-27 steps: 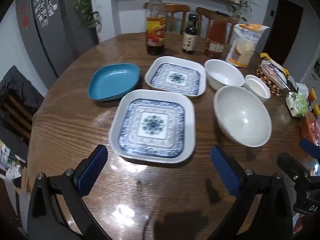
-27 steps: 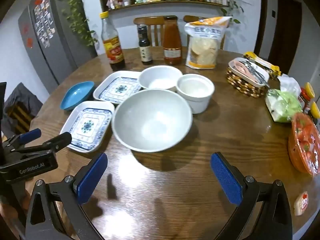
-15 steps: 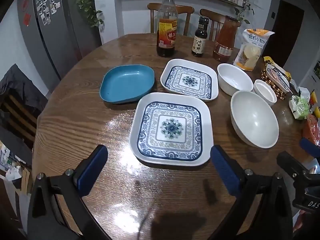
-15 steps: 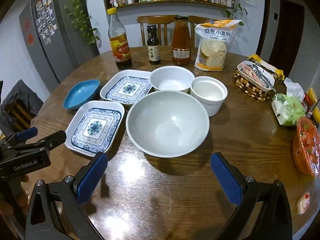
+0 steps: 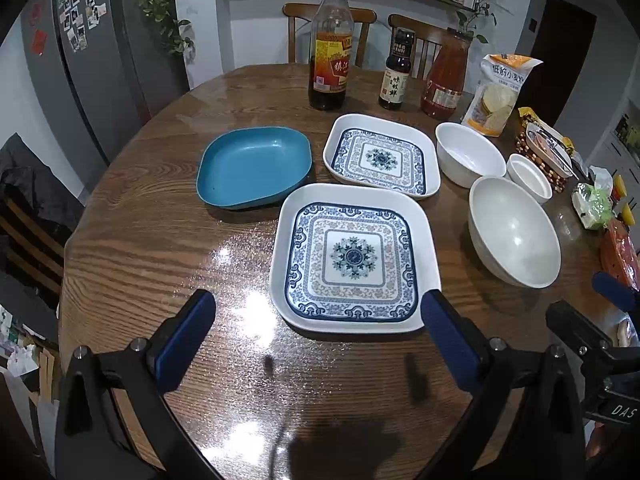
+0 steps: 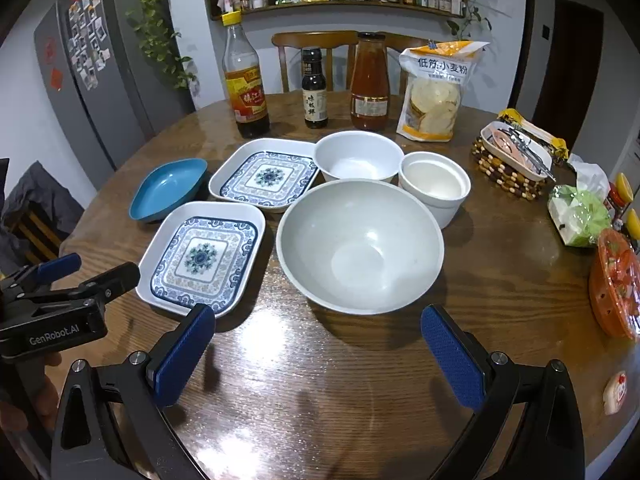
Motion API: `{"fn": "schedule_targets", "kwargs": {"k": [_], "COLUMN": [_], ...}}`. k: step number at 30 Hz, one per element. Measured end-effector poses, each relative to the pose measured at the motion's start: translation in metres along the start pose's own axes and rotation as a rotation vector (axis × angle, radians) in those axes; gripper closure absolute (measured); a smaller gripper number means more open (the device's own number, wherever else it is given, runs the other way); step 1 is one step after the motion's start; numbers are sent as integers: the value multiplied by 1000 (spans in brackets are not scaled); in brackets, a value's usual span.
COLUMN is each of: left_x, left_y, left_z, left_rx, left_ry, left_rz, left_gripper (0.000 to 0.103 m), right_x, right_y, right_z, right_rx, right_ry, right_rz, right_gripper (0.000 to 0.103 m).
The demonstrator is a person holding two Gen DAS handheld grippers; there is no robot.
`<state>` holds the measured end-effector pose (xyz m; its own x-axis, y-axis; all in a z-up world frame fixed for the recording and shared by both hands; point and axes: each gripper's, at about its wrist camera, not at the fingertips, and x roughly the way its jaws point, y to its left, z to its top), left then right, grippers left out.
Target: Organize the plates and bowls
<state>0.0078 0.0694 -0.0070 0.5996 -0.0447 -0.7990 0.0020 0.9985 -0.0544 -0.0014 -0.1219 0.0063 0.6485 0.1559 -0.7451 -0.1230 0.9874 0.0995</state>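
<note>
Both wide open (nothing held), left gripper (image 5: 318, 332) and right gripper (image 6: 318, 354) hover above table (image 6: 320, 380).

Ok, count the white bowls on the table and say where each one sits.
3. The large bowl is nearest, right of the near patterned plate. The medium bowl sits behind it. The small bowl is right of the medium one.

The orange container (image 6: 616, 288) is cut off by the right edge.
</note>
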Motion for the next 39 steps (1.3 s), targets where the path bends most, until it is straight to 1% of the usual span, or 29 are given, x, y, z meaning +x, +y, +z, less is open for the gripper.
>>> {"fn": "schedule_targets", "kwargs": {"k": [10, 17, 23, 27, 31, 39], "left_x": [7, 10, 12, 12, 17, 28], "left_y": [5, 5, 6, 7, 10, 16], "left_z": [0, 1, 0, 2, 5, 10], "left_rx": [17, 31, 43, 51, 47, 29], "left_ry": [16, 21, 18, 9, 15, 29], "left_rz": [-22, -26, -14, 3, 0, -2], "left_gripper": [0, 0, 0, 0, 0, 1], "right_x": [2, 7, 13, 19, 27, 41], "right_y": [10, 15, 18, 21, 26, 31], "right_z": [-4, -9, -11, -11, -11, -11], "right_rx": [7, 19, 34, 53, 61, 82], "right_ry": [11, 32, 49, 76, 100, 136], "right_rz": [-16, -5, 38, 89, 141, 184], "right_gripper": [0, 0, 0, 0, 0, 0]}}
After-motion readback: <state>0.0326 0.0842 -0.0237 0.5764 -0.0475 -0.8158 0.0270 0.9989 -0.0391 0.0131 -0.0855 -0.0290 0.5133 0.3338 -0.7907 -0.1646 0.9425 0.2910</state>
